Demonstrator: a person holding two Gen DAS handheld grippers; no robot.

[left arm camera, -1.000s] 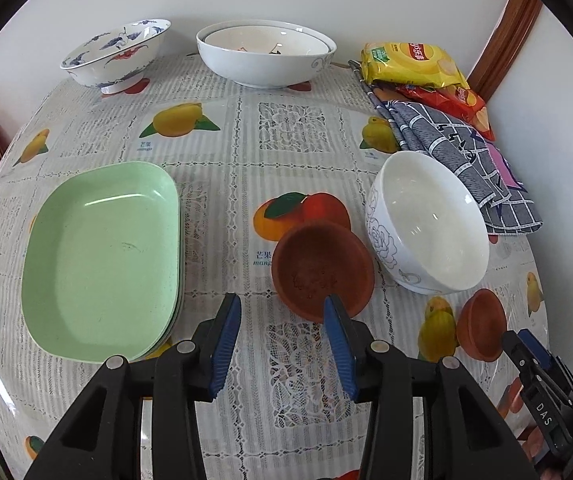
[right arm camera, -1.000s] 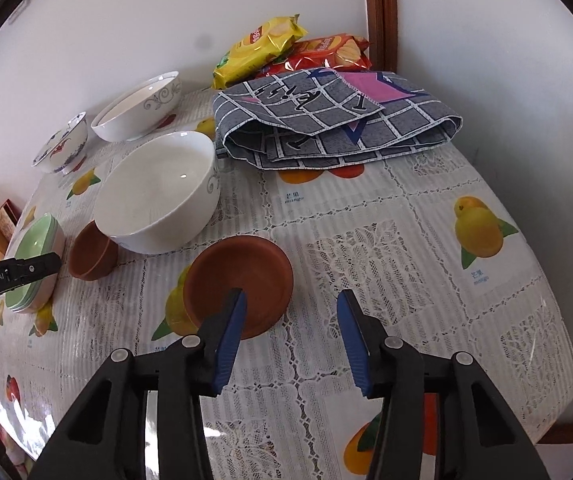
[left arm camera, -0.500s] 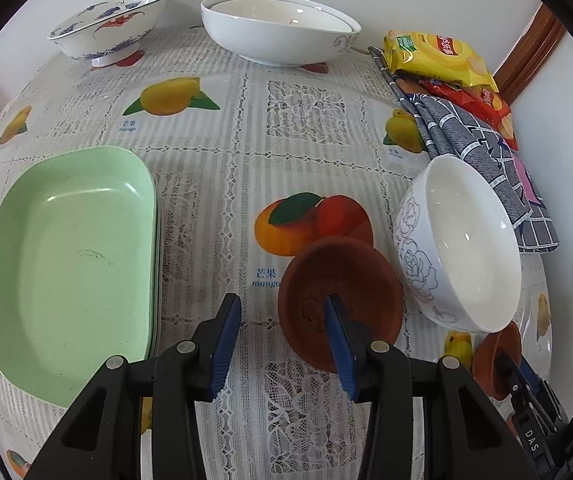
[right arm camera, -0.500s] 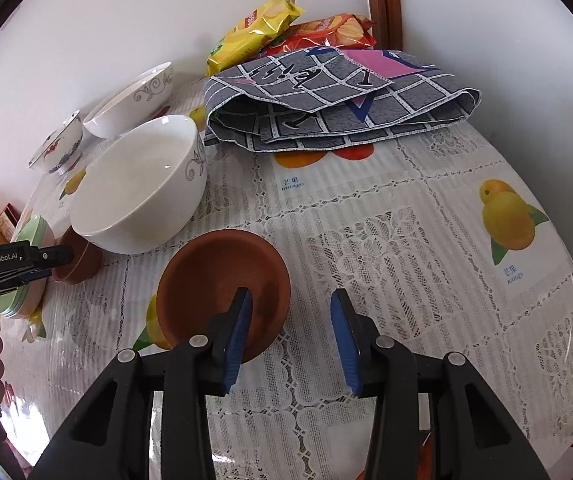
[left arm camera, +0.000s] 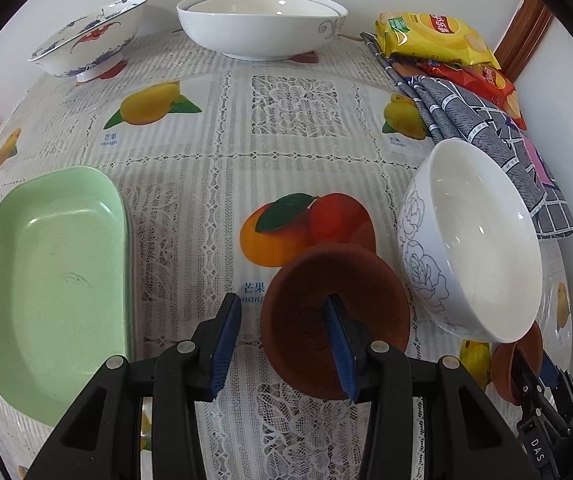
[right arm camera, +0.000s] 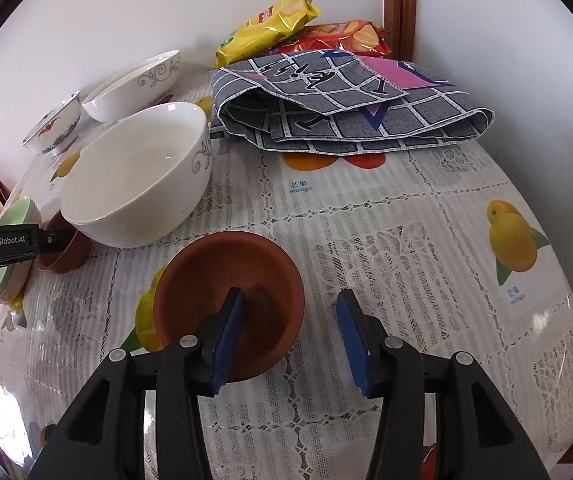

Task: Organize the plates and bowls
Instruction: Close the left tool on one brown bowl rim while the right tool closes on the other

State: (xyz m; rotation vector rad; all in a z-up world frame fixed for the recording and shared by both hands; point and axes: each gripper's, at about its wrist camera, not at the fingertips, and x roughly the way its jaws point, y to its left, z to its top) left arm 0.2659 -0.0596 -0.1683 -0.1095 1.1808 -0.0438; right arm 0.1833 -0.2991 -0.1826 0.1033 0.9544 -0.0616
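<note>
Each wrist camera looks forward and down along its own blue-padded fingers from close above the table, the left one facing the far wall, the right one angled toward the corner, and both share the big white bowl (left arm camera: 474, 240) (right arm camera: 134, 180).

The left gripper (left arm camera: 284, 338) stands with its jaws apart, its right finger inside the brown clay bowl (left arm camera: 336, 316) and its left finger outside the rim. Just right of that bowl sits a white rose-patterned bowl (left arm camera: 474, 240). To the gripper's left lie stacked green plates (left arm camera: 50, 280).
</note>
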